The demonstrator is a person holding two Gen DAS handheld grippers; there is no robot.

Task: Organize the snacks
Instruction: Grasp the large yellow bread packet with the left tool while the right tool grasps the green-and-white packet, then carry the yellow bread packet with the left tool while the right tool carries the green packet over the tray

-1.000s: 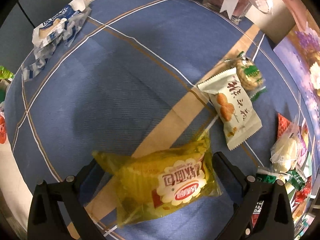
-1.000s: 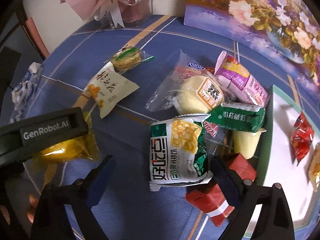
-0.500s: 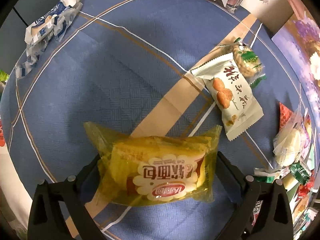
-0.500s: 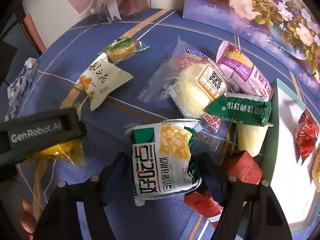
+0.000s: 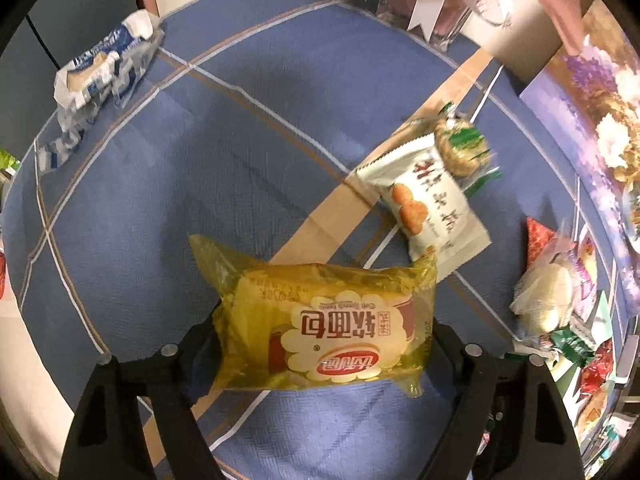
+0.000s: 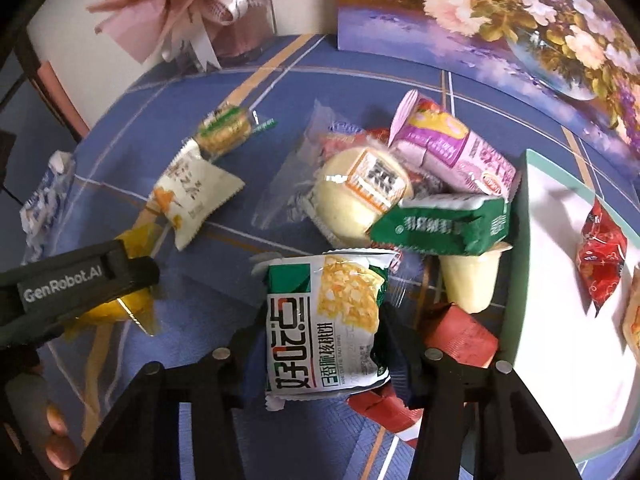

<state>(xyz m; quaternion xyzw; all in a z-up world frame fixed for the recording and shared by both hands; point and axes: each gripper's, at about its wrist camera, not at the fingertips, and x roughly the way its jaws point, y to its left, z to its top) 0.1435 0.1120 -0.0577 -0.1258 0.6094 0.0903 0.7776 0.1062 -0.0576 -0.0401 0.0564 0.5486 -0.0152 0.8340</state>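
Note:
My left gripper (image 5: 324,332) is shut on a yellow soft-bread packet (image 5: 320,332) and holds it just above the blue tablecloth (image 5: 200,168). My right gripper (image 6: 320,332) is shut on a green-and-white corn-cake packet (image 6: 324,324), lifted over the snack pile. The left gripper's finger (image 6: 80,284) and the yellow packet (image 6: 132,308) show at the left of the right wrist view. A white tray with a green rim (image 6: 560,320) lies at the right and holds a red packet (image 6: 600,256).
A white packet (image 5: 428,200) and a round green-wrapped cookie (image 5: 460,148) lie on the cloth. A pile holds a round bun (image 6: 360,196), a pink packet (image 6: 452,152), a green packet (image 6: 440,224), a jelly cup (image 6: 472,280) and a red packet (image 6: 460,340). A blue-white wrapper (image 5: 104,68) lies far left. A flower picture (image 6: 500,20) and a bouquet vase (image 6: 224,16) stand behind.
Both grippers have closed onto their packets. The yellow packet has turned level and risen between the left fingers. The right fingers narrowed on the corn-cake packet and lifted it.

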